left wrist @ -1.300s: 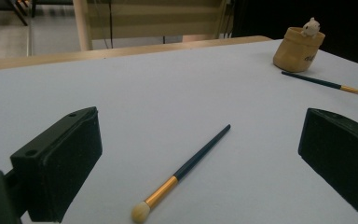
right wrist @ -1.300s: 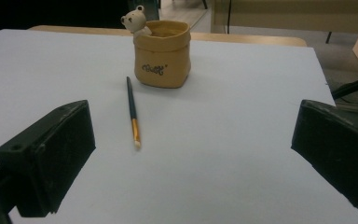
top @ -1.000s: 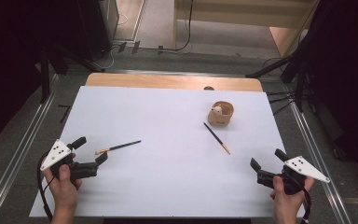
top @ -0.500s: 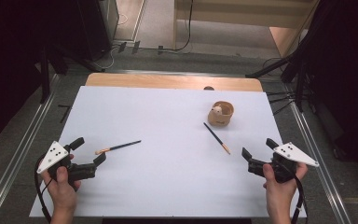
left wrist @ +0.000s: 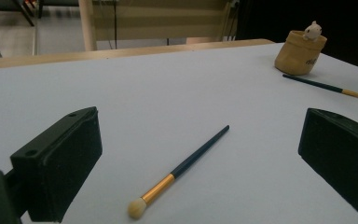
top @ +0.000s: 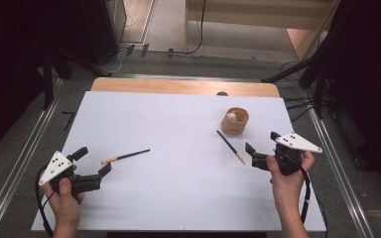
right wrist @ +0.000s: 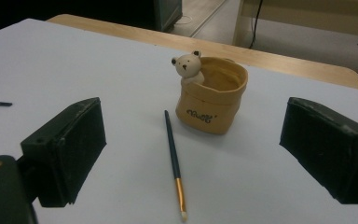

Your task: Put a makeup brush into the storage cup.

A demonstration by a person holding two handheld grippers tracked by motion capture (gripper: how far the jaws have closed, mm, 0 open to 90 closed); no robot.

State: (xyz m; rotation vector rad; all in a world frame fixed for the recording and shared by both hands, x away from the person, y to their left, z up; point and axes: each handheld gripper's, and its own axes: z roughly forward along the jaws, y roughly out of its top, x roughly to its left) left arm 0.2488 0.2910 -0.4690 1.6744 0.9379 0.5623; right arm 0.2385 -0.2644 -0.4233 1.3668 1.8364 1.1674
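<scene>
A dark-handled brush (top: pixel 125 157) (left wrist: pixel 179 171) with a gold ferrule and a pale round tip lies on the white table (top: pixel 178 198) at the left. My left gripper (top: pixel 92 166) (left wrist: pixel 196 168) stands open just short of the brush's tip, nothing between its jaws. A thinner brush (top: pixel 230 147) (right wrist: pixel 174 160) lies at the right, below a tan pouch-shaped holder (top: pixel 235 121) (right wrist: pixel 211 94) with a small bear on its rim. My right gripper (top: pixel 262 148) (right wrist: pixel 191 158) is open just right of this brush, facing it and the holder.
The white sheet covers the table except for a wooden strip (top: pixel 183 87) at the far edge. Metal rails (top: pixel 22 153) run along both sides. Dark stands and cables (top: pixel 178 49) lie on the floor beyond.
My right gripper has moved up and left, from the table's lower right corner toward the thin brush. The left gripper has barely shifted.
</scene>
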